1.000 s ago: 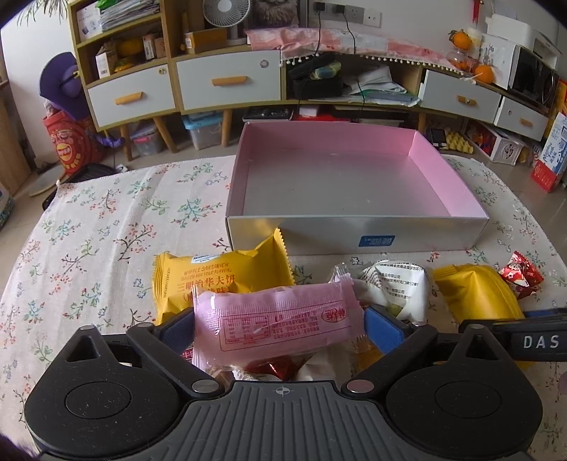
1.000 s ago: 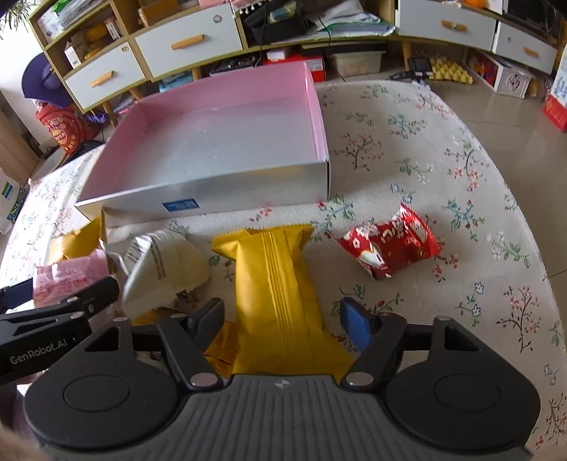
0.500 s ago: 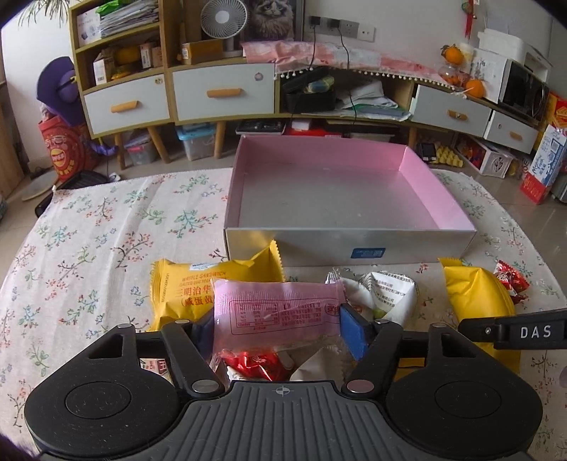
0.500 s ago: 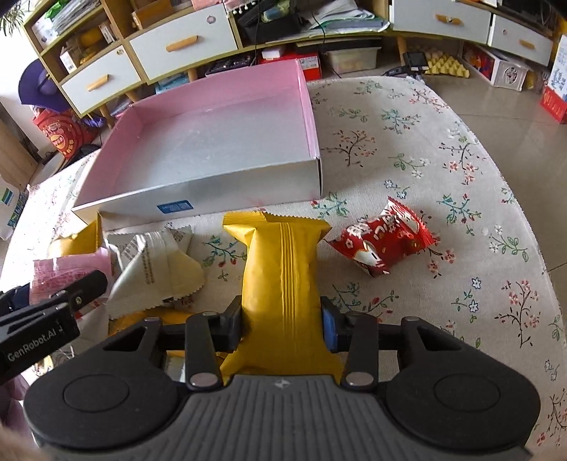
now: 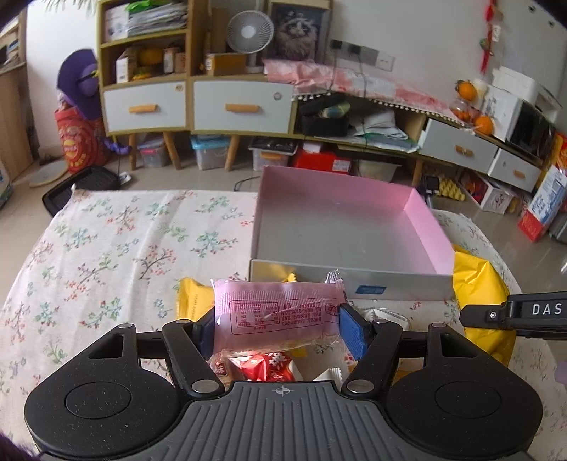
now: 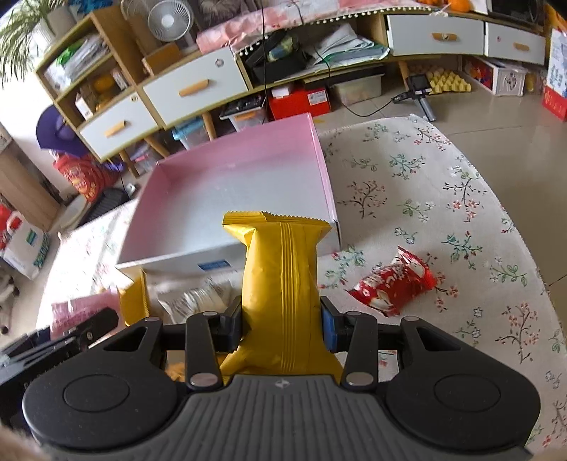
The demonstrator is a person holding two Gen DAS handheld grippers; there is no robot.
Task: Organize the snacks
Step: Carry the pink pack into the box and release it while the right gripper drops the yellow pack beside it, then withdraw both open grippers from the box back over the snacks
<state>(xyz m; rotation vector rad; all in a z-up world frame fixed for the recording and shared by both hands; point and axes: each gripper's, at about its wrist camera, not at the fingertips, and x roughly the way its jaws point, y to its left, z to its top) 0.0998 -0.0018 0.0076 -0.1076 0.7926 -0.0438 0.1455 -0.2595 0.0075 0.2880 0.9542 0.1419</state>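
My left gripper (image 5: 278, 331) is shut on a pink snack packet (image 5: 276, 315) and holds it above the table, just in front of the open pink box (image 5: 340, 227). My right gripper (image 6: 281, 322) is shut on a long yellow snack packet (image 6: 280, 280), lifted with its far end over the near wall of the box (image 6: 241, 198). The yellow packet also shows at the right of the left wrist view (image 5: 478, 283). A red packet (image 6: 393, 285) lies on the cloth to the right. Below lie a yellow sandwich-biscuit packet (image 5: 193, 301), a white packet (image 6: 191, 301) and a red one (image 5: 262, 367).
The table has a floral cloth (image 5: 106, 255). Behind it stand a shelf unit with drawers (image 5: 230, 106), storage bins on the floor and a fan (image 5: 250, 32). The right table edge drops to tiled floor (image 6: 514, 142).
Both grippers closed on their packets and lifted them. The left one raised the pink packet, the right one raised the yellow packet toward the box.
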